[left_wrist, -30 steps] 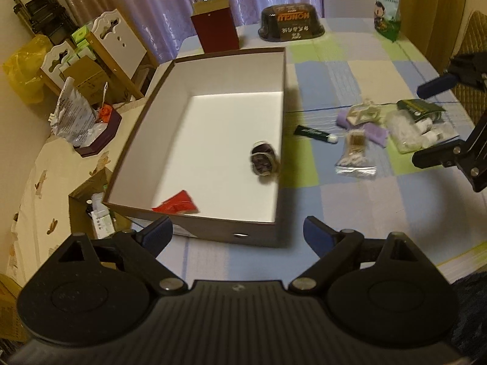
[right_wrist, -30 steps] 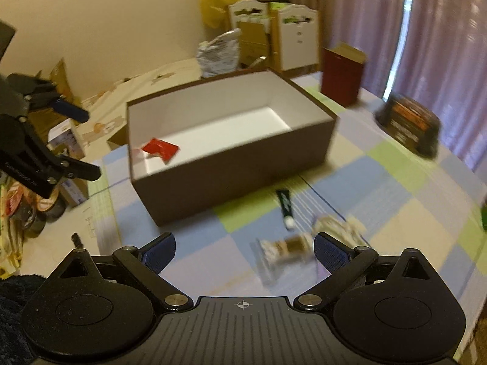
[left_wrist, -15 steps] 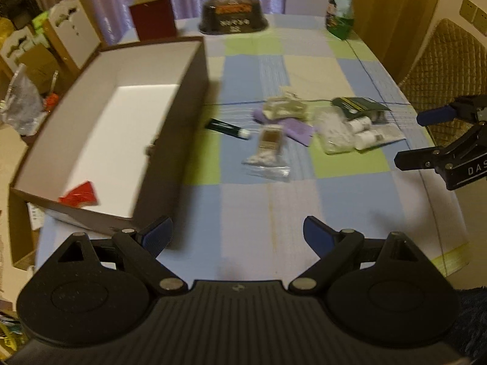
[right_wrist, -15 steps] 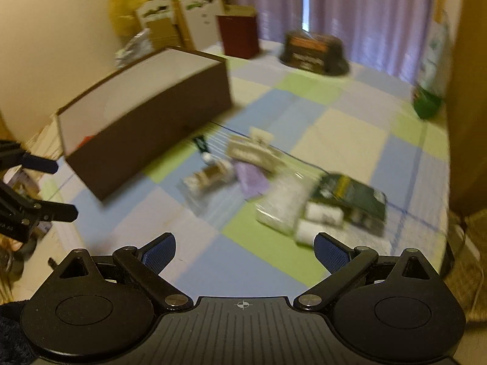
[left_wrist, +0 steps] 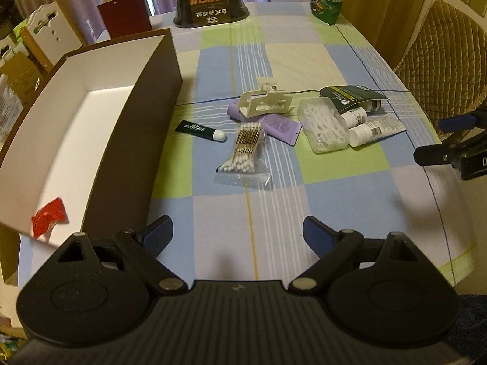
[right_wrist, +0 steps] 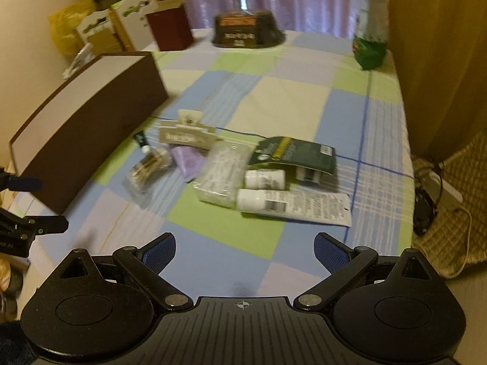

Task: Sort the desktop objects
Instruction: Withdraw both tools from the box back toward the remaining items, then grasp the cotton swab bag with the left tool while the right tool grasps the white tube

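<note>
While both grippers hang empty above the checked cloth, the sensible next pick looks like one of the loose items nearest the brown cardboard box (left_wrist: 127,140). The left gripper (left_wrist: 237,234) has its blue-padded fingers spread wide apart, and the right gripper (right_wrist: 245,251) is likewise wide open with nothing between its pads. Closest to the left gripper lies the bag of cotton swabs (left_wrist: 246,152), a crinkly clear plastic sleeve; it would probably slip, so pinching across the bundled sticks rather than the flat sealed edge seems wiser. Just beside it is a small dark green tube with a white cap (left_wrist: 201,130), rigid and narrow, best taken across its width. Further along sit a cream hair claw clip (left_wrist: 264,102) resting on a lilac sachet (left_wrist: 281,124), a clear plastic tub of swabs (left_wrist: 322,124), two white-capped tubes (right_wrist: 264,179), and a dark green pouch (right_wrist: 295,152), all touching or overlapping. The box, white inside with matte walls, already holds a red packet (left_wrist: 48,217). Lifting one item cleanly without dragging its neighbours is the chief care.
</note>
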### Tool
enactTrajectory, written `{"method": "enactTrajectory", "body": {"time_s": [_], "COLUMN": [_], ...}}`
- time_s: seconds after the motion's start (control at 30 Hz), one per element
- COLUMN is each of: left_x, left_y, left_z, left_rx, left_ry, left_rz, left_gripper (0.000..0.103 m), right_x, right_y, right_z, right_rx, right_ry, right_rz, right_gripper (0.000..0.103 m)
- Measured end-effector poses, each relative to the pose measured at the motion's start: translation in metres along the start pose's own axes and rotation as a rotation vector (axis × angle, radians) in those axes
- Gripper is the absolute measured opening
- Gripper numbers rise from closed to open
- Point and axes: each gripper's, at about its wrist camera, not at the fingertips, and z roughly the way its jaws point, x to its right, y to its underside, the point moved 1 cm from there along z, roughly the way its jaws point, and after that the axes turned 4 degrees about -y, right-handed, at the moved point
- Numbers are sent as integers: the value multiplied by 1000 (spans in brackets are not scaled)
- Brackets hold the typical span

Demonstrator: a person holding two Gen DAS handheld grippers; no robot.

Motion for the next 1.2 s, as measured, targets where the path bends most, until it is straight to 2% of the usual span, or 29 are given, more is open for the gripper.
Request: {"method": "enactTrajectory", "body": {"time_s": [0.17, 0.4, 0.53, 0.6, 0.77, 0.87, 0.9, 1.0, 1.03, 1.13, 1.2], "left_x": [1, 2, -1, -4, -8, -10, -10, -7, -6, -1, 2], "left_y": [-12, -30, -40, -44, -52, -55, -56, -59, -60, -64, -67], "left_z": [25, 51, 64, 69, 78, 85, 87, 96, 99, 108, 114], "left_rx": [-16, -28, -32, -37, -40, -46, -48, -59, -63, -72, -72], "left_ry": [16, 26, 32, 35, 52, 59, 61, 63, 64, 70, 75], "left_rz": [15, 44, 64, 69, 85, 87, 88, 103, 108, 106, 103], "left_gripper": [83, 83, 83, 83, 83, 83, 83, 74, 68, 64, 64], "right_x": [27, 71, 82, 84, 83, 75, 72, 67, 66, 62, 62], "right_y": [-2, -15, -24, -27, -29, -33, -35, -31, -30, -24, -17], "right_z": [18, 42, 58, 66, 80, 85, 88, 88, 88, 86, 82], "right_rx": [-25, 3, 22, 13, -10, -25, -39, -75, -87, -117, -125], "right_ry": [55, 28, 34, 43, 59, 107, 124, 152, 161, 188, 202], "right_rz": [157, 604, 778, 817, 845, 780, 747, 658, 629, 541, 498], "right_gripper": [100, 99, 98, 76, 76, 76, 73, 68, 67, 42, 39]}}
